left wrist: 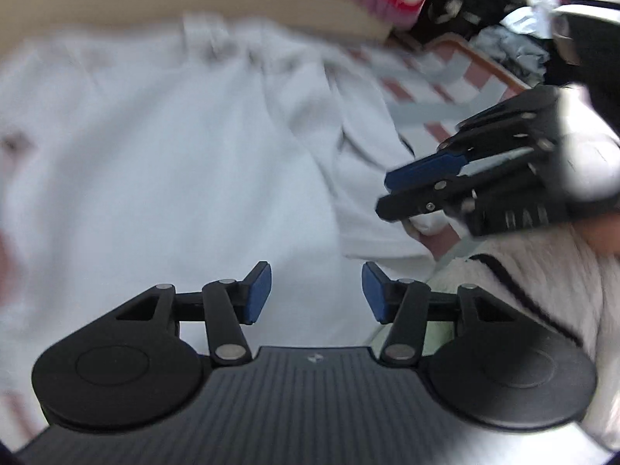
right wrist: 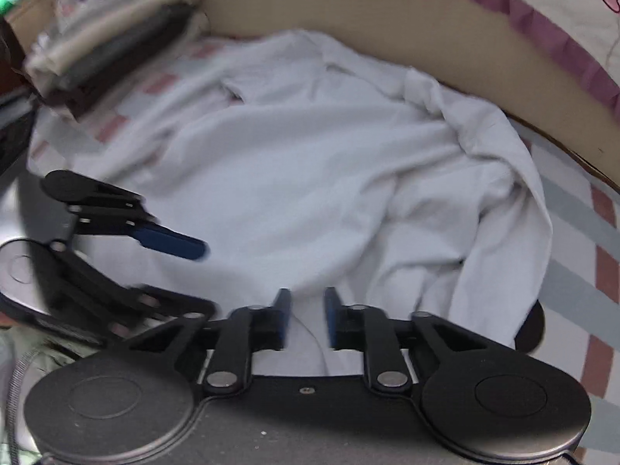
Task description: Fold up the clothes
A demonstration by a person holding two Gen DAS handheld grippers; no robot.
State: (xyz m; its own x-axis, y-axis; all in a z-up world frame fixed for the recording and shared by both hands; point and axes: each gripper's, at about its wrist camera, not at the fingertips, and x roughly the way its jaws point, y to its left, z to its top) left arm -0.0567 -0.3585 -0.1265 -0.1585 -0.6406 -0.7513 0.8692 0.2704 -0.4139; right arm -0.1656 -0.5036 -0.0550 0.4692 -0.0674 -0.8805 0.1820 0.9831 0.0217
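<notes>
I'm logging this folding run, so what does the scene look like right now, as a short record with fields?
garment: white cotton shirt, spread out and creased
surface: pink, grey and white checked cloth under the shirt
left tool: left tool, jaws apart, nothing between them, over the shirt
right tool: right tool, jaws slightly apart over the shirt's near edge, not pinching it
background: stack of folded clothes at the far left of the right wrist view
image quality: motion blur in both views

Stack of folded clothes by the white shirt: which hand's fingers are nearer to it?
Left. The left gripper hovers over the shirt toward the stack; the right gripper is at the near hem, farther off.
</notes>
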